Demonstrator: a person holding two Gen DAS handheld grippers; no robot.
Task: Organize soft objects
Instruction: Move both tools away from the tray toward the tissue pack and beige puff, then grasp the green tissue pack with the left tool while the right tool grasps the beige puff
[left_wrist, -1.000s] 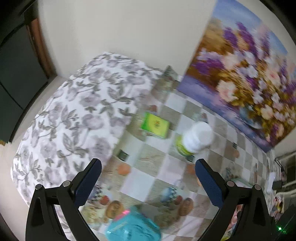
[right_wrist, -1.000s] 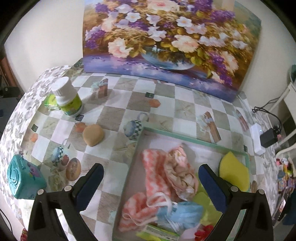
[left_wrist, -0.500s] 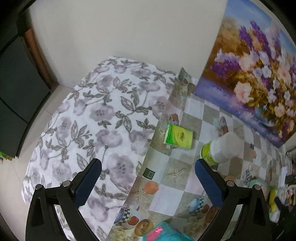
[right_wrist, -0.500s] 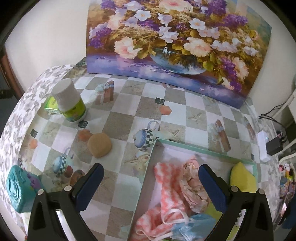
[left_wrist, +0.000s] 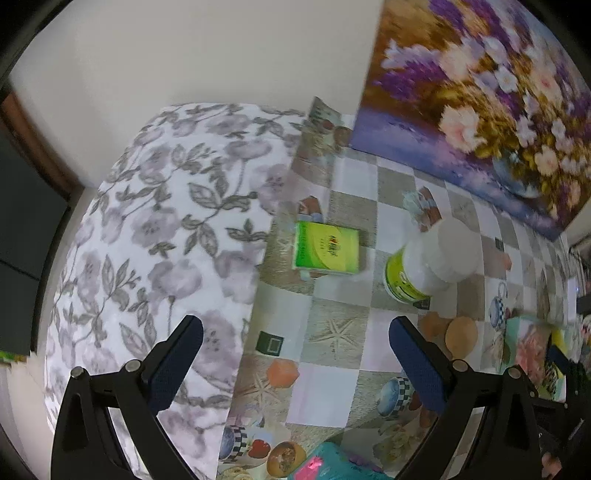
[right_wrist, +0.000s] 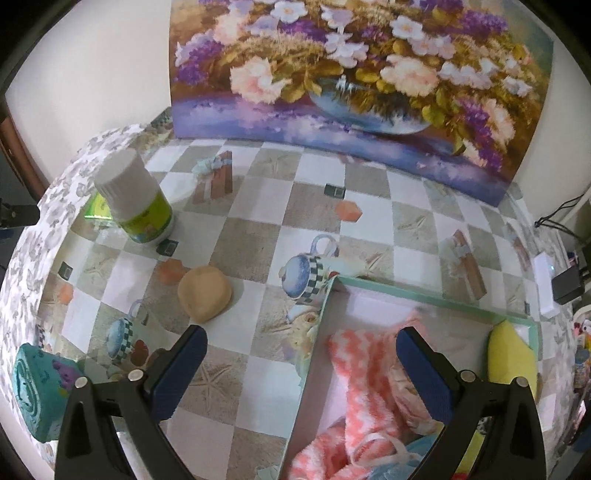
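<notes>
My left gripper (left_wrist: 295, 354) is open and empty above the table's left part. A green tissue pack (left_wrist: 327, 249) lies ahead of it, beside a white bottle with a green label (left_wrist: 428, 267). A tan round sponge (left_wrist: 461, 332) lies to the right. My right gripper (right_wrist: 301, 365) is open and empty over the left wall of a teal-rimmed tray (right_wrist: 314, 339). The tray holds a pink-and-white fluffy cloth (right_wrist: 360, 373), a yellow sponge (right_wrist: 511, 354) and a blue face mask (right_wrist: 397, 467). The tan sponge (right_wrist: 204, 293) lies left of the tray.
A flower painting (right_wrist: 354, 74) leans on the wall at the back. A teal box (right_wrist: 38, 387) stands at the front left. A floral cloth (left_wrist: 166, 236) covers the table's left end. A white adapter and black plug (right_wrist: 554, 280) lie at the right edge.
The left gripper has swung and come closer to the tissue pack and bottle. The right gripper has moved forward, so the tray sits lower in view.
</notes>
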